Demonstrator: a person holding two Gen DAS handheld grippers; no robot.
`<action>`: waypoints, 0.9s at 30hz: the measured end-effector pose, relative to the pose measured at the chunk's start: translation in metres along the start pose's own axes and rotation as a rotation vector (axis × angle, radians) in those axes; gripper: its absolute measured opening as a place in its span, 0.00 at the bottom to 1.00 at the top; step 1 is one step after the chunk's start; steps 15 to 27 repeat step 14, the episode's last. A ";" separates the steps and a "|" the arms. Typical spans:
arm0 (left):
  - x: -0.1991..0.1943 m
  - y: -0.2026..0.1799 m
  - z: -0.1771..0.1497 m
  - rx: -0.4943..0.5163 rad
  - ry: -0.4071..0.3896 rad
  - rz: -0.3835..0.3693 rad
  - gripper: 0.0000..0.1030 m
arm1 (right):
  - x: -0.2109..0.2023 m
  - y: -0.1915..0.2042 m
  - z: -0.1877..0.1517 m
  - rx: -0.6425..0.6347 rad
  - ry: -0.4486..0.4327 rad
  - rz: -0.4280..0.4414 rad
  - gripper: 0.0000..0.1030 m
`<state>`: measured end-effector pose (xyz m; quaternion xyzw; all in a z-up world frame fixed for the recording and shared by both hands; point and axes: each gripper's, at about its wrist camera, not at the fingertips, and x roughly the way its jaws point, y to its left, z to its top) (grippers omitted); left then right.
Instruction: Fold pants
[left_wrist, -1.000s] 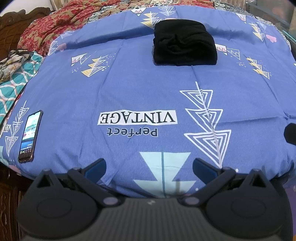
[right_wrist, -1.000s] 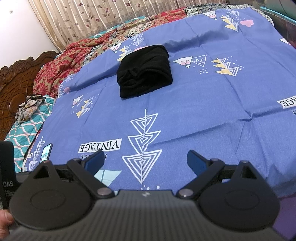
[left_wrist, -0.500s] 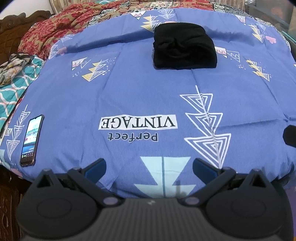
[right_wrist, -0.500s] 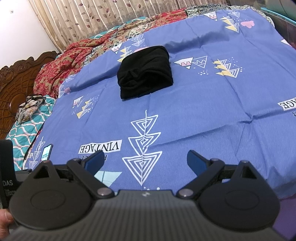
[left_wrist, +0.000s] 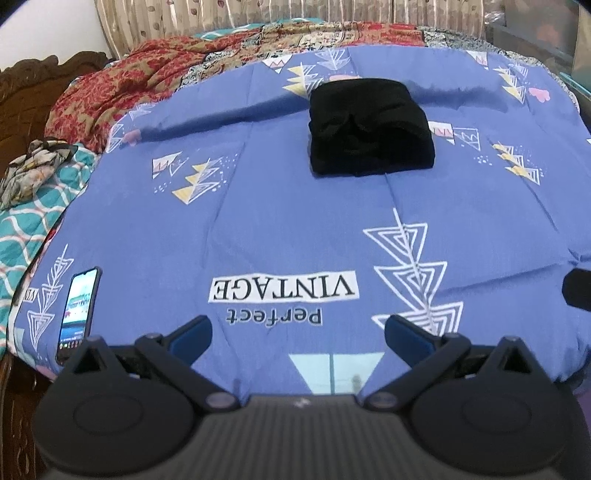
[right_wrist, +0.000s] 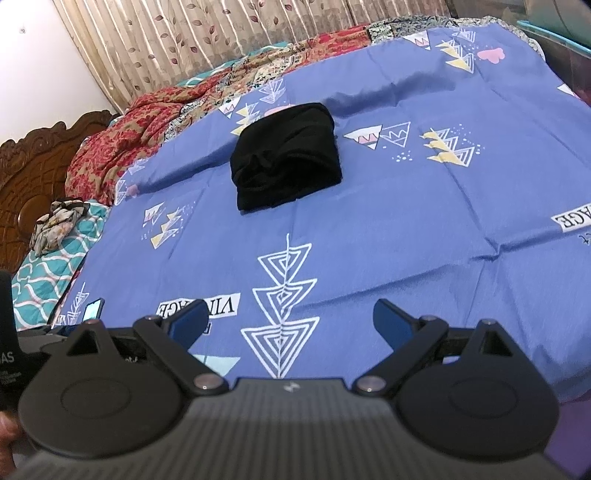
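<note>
Item: black pants (left_wrist: 371, 129), one pair, lying as a compact folded bundle on a blue printed bedsheet (left_wrist: 295, 221), toward 12 o'clock from the left gripper (left_wrist: 297, 334) and toward 11 o'clock from the right gripper (right_wrist: 290, 319); well apart from both. Condition: several layers stacked, near edge roughly straight, a bunched crease showing on the near-left face; the fold looks largely done, judging by the shape. Handling, estimated: soft, limp knit or jersey cloth, light, not fragile, little slip against the cotton sheet; layers likely to slide over one another if lifted by the top ply alone. Suggested hold: pinch the full stack at the two near corners, or at the left and right side edges, one gripper each, so that all the plies come together. Grippers: both with fingers spread wide, nothing between them, hovering over the near edge of the bed. Also present: smartphone (left_wrist: 79, 314), screen lit, at 9 o'clock on the sheet's edge; red patterned quilt (left_wrist: 122, 96) at 10 o'clock; teal patterned cloth (left_wrist: 33, 229); carved wooden headboard (right_wrist: 33, 166); leaf-print curtain (right_wrist: 221, 33) beyond.
</note>
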<state>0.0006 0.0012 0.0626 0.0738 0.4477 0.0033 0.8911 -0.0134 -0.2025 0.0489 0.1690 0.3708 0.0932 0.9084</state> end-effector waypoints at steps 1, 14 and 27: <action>0.000 0.000 0.001 0.001 -0.003 0.000 1.00 | -0.001 0.000 0.001 0.000 -0.003 0.000 0.95; -0.009 -0.010 0.013 0.027 -0.071 -0.023 1.00 | -0.004 -0.001 0.012 -0.022 -0.034 -0.009 0.95; -0.009 -0.010 0.013 0.027 -0.071 -0.023 1.00 | -0.004 -0.001 0.012 -0.022 -0.034 -0.009 0.95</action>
